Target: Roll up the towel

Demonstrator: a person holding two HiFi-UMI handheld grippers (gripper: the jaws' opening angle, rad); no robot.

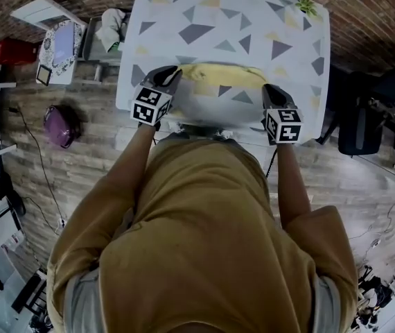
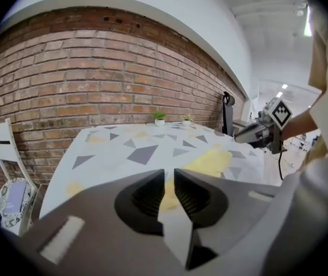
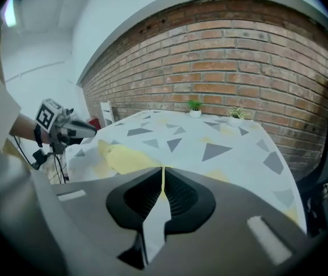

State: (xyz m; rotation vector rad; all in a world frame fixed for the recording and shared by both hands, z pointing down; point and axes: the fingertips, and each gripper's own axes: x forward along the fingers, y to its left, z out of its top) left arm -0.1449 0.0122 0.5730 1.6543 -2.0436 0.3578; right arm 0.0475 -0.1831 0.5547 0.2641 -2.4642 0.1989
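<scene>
Towel (image 1: 222, 75) seems to cover the whole bench. Its near edge is turned back in a yellow band whose long axis runs 9 to 3 o'clock between your hands. Your left claw (image 2: 170, 183) pinches that edge at the 9 o'clock end, and your right claw (image 3: 163, 180) is clamped on it at 3. Both hands sit equally near, so the roll should travel toward 12 o'clock.
</scene>
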